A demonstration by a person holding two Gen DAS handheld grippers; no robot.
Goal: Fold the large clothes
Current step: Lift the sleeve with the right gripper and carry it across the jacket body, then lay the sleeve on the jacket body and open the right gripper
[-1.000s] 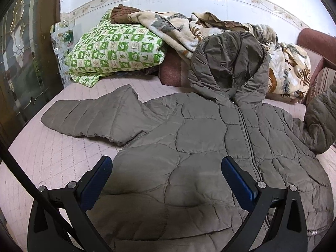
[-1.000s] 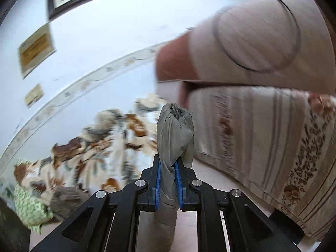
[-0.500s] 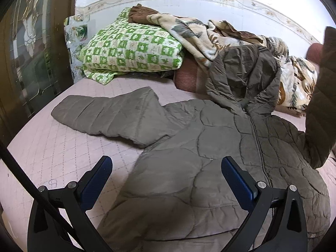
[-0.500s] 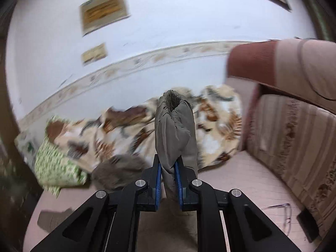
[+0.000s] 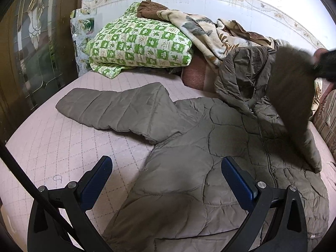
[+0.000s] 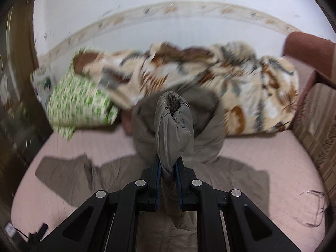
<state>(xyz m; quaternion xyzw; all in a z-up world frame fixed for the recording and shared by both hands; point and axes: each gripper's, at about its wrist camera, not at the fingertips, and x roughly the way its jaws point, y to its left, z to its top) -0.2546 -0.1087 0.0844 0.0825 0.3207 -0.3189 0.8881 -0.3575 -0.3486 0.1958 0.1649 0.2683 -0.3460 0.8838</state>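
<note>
A grey-brown quilted hooded jacket (image 5: 210,151) lies front up on the pink bed cover (image 5: 52,147), its hood (image 5: 243,71) propped against the bedding pile. Its left sleeve (image 5: 113,109) lies spread out to the left. My left gripper (image 5: 168,178) is open and empty, low over the jacket's lower left side. My right gripper (image 6: 169,168) is shut on the cuff of the jacket's right sleeve (image 6: 172,126) and holds it up over the jacket body (image 6: 117,176). In the left wrist view the raised sleeve (image 5: 292,96) shows blurred at the right.
A green checked pillow (image 5: 138,42) and a floral blanket (image 5: 210,33) are heaped at the head of the bed by the white wall. A dark glazed door (image 5: 31,42) stands at the left. A striped sofa cushion (image 6: 319,115) borders the right. Eyeglasses (image 6: 313,208) lie on the cover at the right.
My right gripper has swung the held sleeve leftward and down, from facing the sofa arm to over the jacket. My left gripper has drifted left, with more bed cover in view.
</note>
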